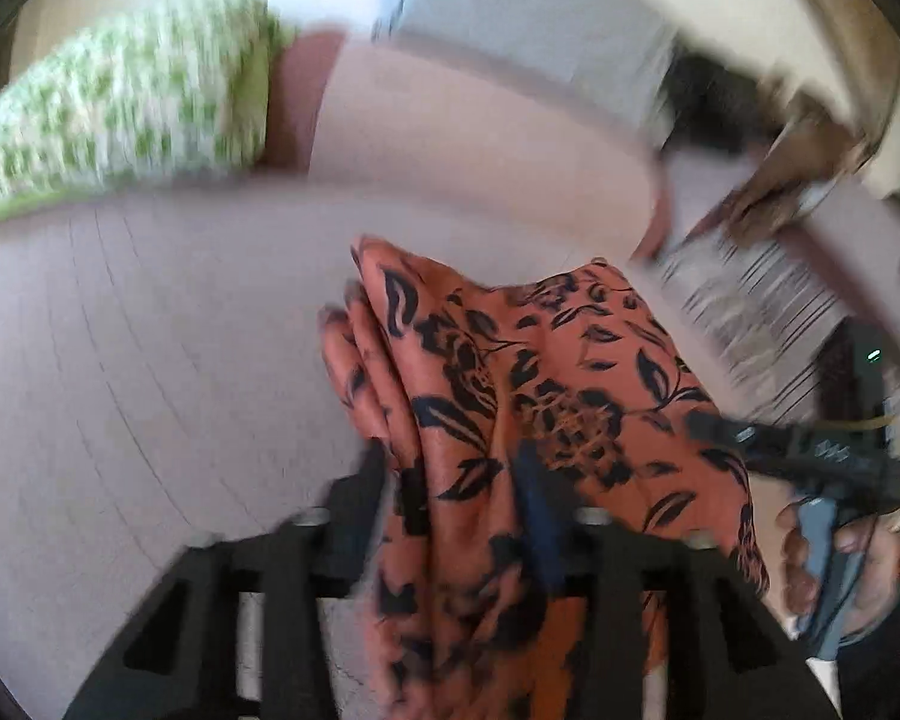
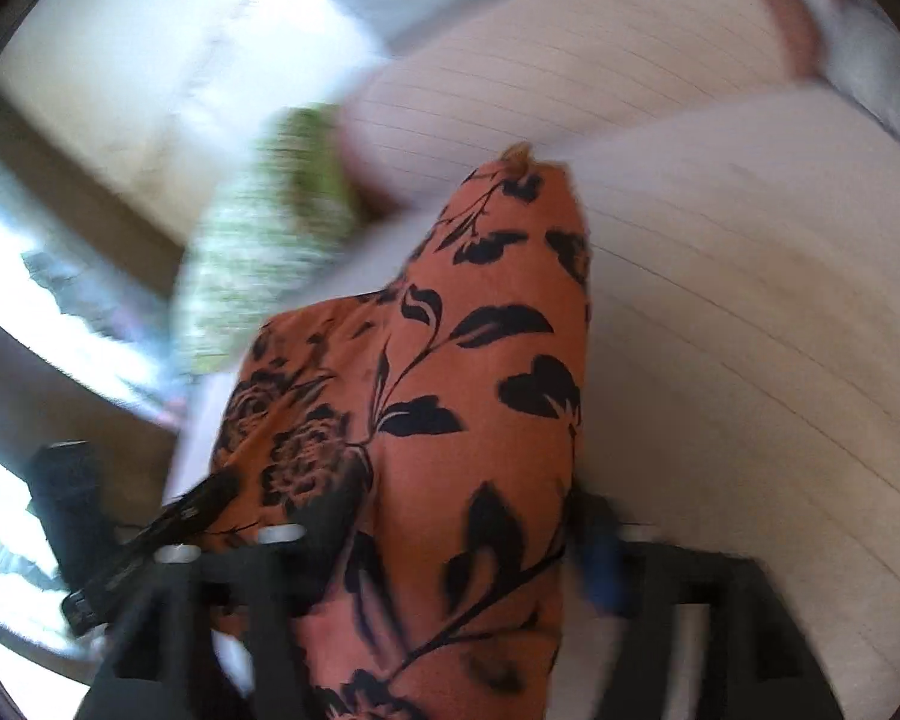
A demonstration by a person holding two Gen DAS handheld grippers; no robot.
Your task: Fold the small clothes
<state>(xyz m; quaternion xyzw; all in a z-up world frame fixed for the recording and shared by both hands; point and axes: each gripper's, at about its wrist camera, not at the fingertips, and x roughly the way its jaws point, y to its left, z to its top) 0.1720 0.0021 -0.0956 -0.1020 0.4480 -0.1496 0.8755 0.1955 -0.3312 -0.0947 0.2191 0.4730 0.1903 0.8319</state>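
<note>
An orange garment with a black flower print point(image 1: 510, 396) hangs bunched between the fingers of my left gripper point(image 1: 456, 480), which is shut on it above a pale striped bed surface point(image 1: 150, 360). My right gripper point(image 2: 468, 534) is shut on the same garment point(image 2: 480, 360), which drapes forward over the bed point(image 2: 750, 330). In the left wrist view the right gripper point(image 1: 810, 456) and the hand holding it show at the right edge. In the right wrist view the left gripper point(image 2: 150, 540) shows at the lower left. Both views are motion-blurred.
A green and white patterned cushion or cloth point(image 1: 120, 108) lies at the far left of the bed, also in the right wrist view point(image 2: 258, 252). A light grey pillow point(image 1: 510, 18) lies at the back. A striped cloth point(image 1: 762, 312) and brown objects point(image 1: 810, 144) are at the right.
</note>
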